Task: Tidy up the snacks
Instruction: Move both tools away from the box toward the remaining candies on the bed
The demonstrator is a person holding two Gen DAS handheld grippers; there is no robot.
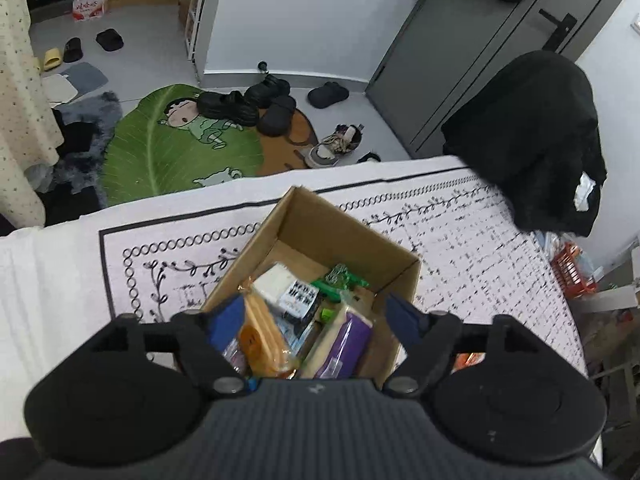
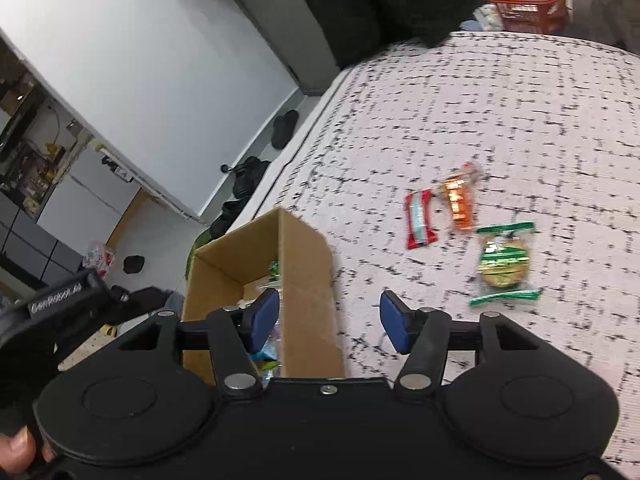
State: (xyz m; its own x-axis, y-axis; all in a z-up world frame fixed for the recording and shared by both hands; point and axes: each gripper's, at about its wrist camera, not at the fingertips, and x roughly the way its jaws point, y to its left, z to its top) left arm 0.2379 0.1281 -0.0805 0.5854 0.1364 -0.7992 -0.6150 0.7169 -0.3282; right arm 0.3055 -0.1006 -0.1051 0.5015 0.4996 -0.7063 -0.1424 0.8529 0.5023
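Note:
A brown cardboard box (image 1: 344, 224) stands on the patterned tablecloth and holds several snack packs, among them a purple pack (image 1: 352, 340), an orange pack (image 1: 260, 340) and a green pack (image 1: 344, 278). My left gripper (image 1: 316, 320) is open and empty just above the box's near end. In the right wrist view the box (image 2: 308, 272) is at lower left. My right gripper (image 2: 328, 320) is open and empty over the box's right wall. On the cloth to its right lie a red snack (image 2: 419, 219), an orange snack (image 2: 459, 202) and a green-gold snack (image 2: 505, 264).
A black garment (image 1: 536, 140) hangs over the table's far right corner. An orange basket (image 2: 528, 8) stands beyond the table. Shoes (image 1: 248, 104) and a green leaf rug (image 1: 160, 152) lie on the floor past the table's far edge (image 1: 240, 192).

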